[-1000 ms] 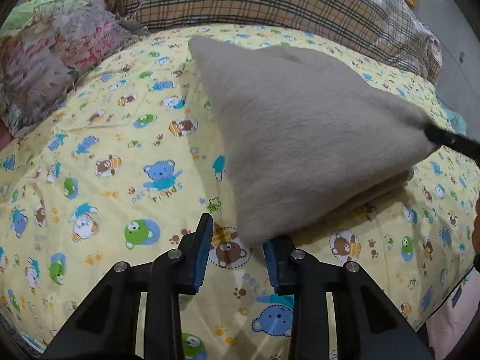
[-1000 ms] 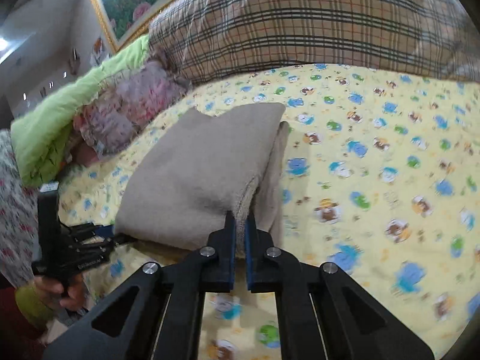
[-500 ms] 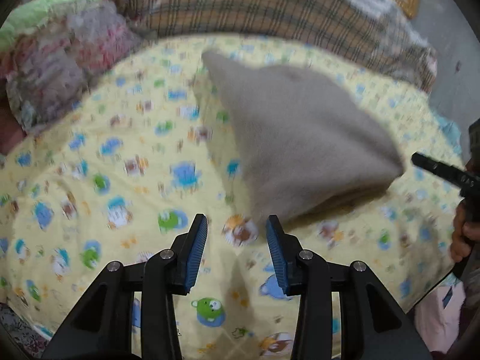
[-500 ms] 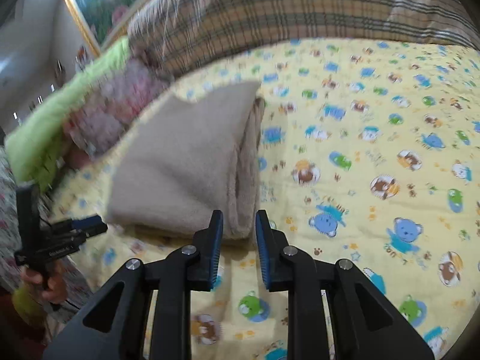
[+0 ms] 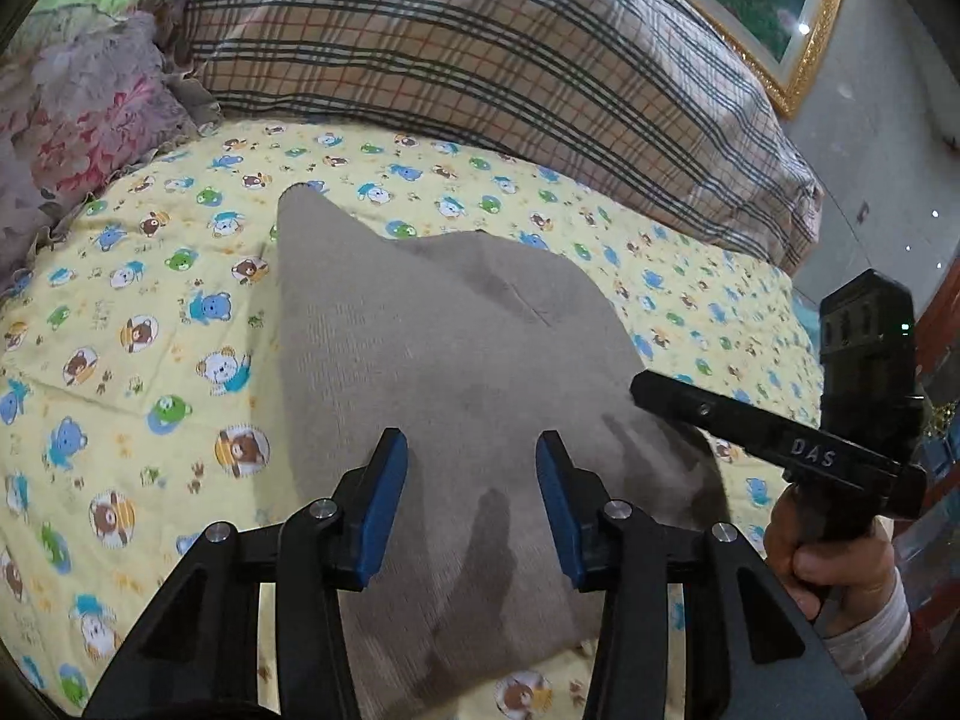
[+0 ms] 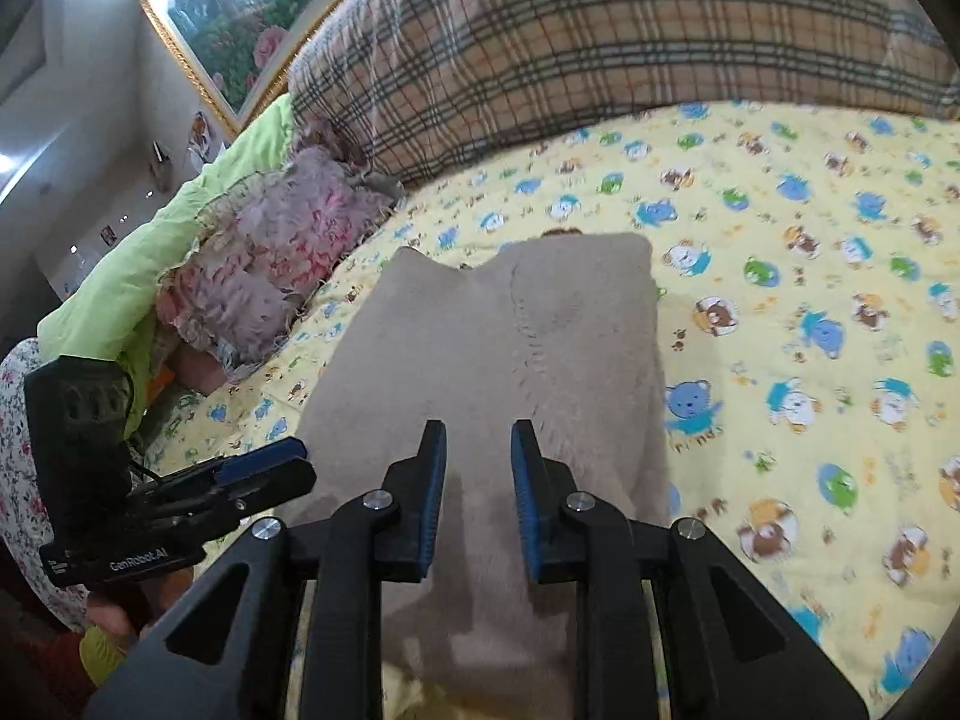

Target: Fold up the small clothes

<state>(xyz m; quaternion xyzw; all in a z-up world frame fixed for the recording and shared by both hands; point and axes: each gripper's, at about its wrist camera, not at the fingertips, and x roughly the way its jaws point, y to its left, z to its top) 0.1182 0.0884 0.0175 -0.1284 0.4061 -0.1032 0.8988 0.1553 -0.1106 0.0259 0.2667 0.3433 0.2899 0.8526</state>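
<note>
"DAS" in pale letters on the right gripper [image 5: 774, 438] bar. "GenRobot.AI" in white on the left gripper [image 6: 180, 510] body. "friends", partly legible, under a blue bear on the sheet [image 6: 696, 420].

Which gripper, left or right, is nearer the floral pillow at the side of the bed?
Left. The left gripper hovers over the folded beige garment on the side nearer the floral pillow; the right gripper hovers over its far side.
</note>
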